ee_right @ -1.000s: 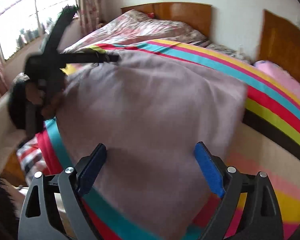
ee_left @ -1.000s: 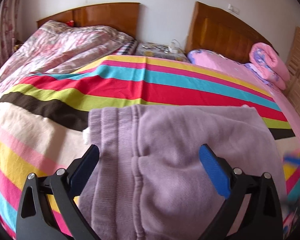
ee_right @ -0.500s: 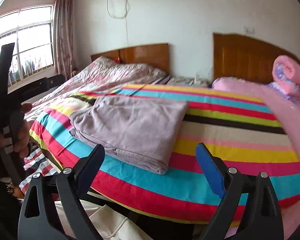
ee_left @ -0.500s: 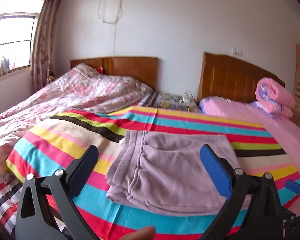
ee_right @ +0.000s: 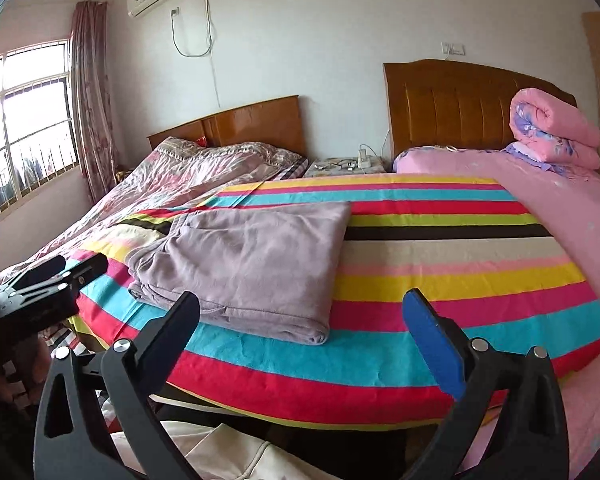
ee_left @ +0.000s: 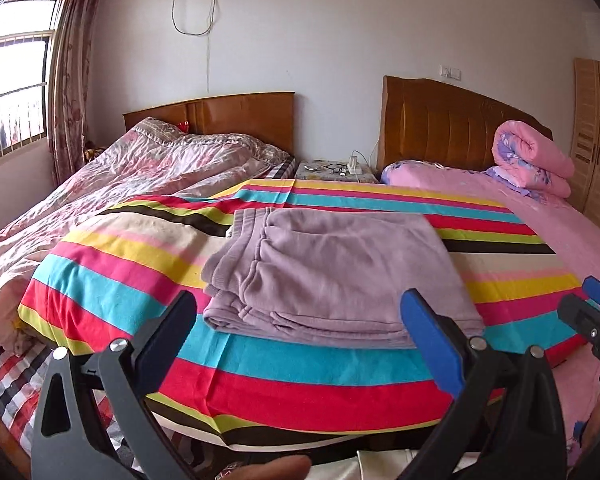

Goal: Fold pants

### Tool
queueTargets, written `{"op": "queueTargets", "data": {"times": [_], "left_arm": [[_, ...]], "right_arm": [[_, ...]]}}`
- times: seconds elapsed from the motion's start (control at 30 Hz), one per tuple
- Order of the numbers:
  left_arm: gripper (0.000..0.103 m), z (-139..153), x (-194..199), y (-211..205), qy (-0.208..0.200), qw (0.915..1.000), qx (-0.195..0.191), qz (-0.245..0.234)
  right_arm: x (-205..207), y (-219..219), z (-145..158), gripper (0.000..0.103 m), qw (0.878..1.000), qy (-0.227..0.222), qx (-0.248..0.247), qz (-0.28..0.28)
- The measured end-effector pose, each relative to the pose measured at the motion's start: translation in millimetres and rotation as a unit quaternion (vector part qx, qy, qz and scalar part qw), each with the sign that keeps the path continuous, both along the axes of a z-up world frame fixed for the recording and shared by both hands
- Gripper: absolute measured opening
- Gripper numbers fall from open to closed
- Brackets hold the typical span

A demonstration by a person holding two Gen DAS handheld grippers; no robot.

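Note:
The lilac pants (ee_left: 332, 276) lie folded in a flat stack on the striped sheet (ee_left: 132, 280); they also show in the right wrist view (ee_right: 252, 264). My left gripper (ee_left: 300, 316) is open and empty, held back from the bed's front edge, short of the pants. My right gripper (ee_right: 302, 312) is open and empty, also back from the bed, with the pants ahead to its left. The right gripper shows at the right edge of the left wrist view (ee_left: 596, 312); the left gripper shows at the left edge of the right wrist view (ee_right: 48, 280).
A crumpled pink quilt (ee_left: 112, 184) covers the left bed. A pink bed (ee_left: 560, 224) with a rolled blanket (ee_left: 532, 160) lies to the right. A nightstand (ee_left: 332, 170) with cables stands between two wooden headboards. Pale cloth (ee_right: 236, 456) lies below the bed edge.
Both grippers have pulled back and up from the pants, which were close under them a second ago. The pants now lie folded on the sheet, untouched.

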State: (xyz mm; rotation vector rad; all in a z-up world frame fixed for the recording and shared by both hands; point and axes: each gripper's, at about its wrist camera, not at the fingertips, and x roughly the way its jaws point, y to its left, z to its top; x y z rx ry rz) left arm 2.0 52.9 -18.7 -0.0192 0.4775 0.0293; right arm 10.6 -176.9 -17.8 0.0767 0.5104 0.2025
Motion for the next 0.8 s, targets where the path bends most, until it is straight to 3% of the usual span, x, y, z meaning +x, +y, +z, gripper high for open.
{"op": "queueTargets", "data": {"times": [0.8], "left_arm": [[0.102, -5.3, -0.5, 9.1, 0.004, 1.0000, 0.001, 0.006]], "right_arm": [[-0.3, 6.4, -4.8, 0.098, 1.000, 0.007, -0.001, 0.009]]}}
